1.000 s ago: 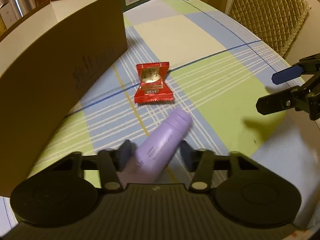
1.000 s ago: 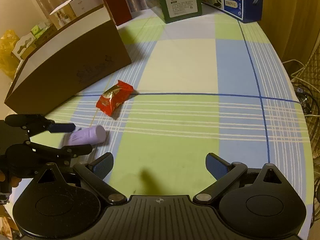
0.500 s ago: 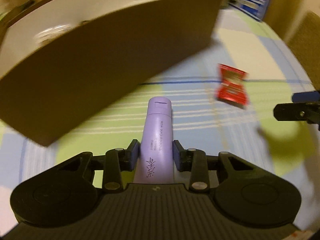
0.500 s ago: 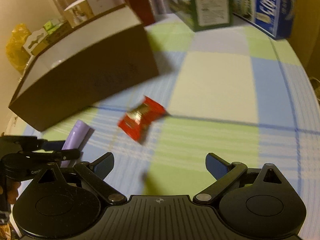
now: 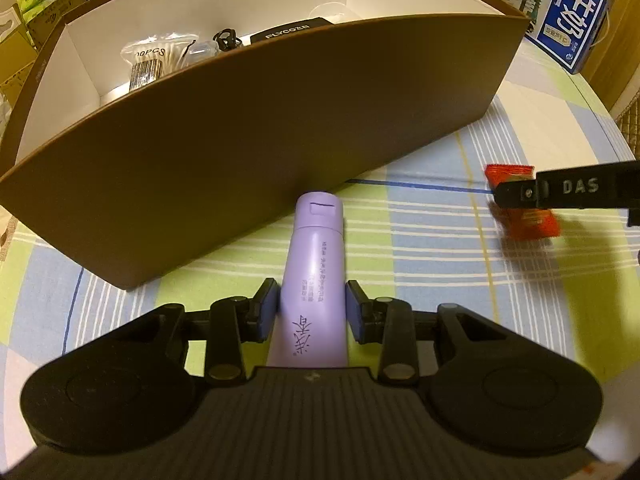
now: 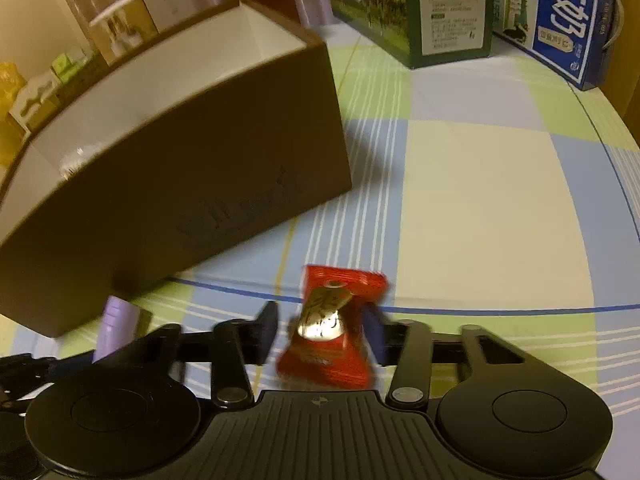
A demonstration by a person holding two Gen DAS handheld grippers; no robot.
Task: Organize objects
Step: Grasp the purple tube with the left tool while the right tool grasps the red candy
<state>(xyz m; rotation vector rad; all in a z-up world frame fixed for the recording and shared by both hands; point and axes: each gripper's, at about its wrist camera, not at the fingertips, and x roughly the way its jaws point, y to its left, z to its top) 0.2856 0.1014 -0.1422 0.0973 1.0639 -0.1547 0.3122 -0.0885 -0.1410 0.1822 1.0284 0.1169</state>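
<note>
Purple tube (image 5: 314, 276) clamped between the two blue pads of the left gripper (image 5: 312, 308), cap end pointing forward toward the outer wall of the brown box (image 5: 280, 128); whether the cap touched that wall could not be told. Rear end of the tube hidden behind the gripper body. In the right wrist view, only a short length of the tube (image 6: 116, 330) visible, below the box's near corner, the rest cut off by the left gripper's dark frame.

Red candy packet (image 6: 330, 330) lay between the fingers of the right gripper (image 6: 320, 334), over the checked tablecloth (image 6: 480, 208). Fingers blurred; close on both sides of the packet, but a firm pinch could not be confirmed. From the left wrist view, the packet (image 5: 524, 210) partly covered by a black finger marked "DAS", its middle hidden.

Inside the box, seen over the wall: a bag of cotton swabs (image 5: 154, 62), a black item lettered "FLYCO" (image 5: 290, 30), and small dark and clear bits too indistinct to name. Box floor mostly hidden by the near wall.

Beyond, at the table's far edge: a blue milk carton (image 6: 568, 16) and a green carton (image 6: 436, 4), both cut off at the top.
</note>
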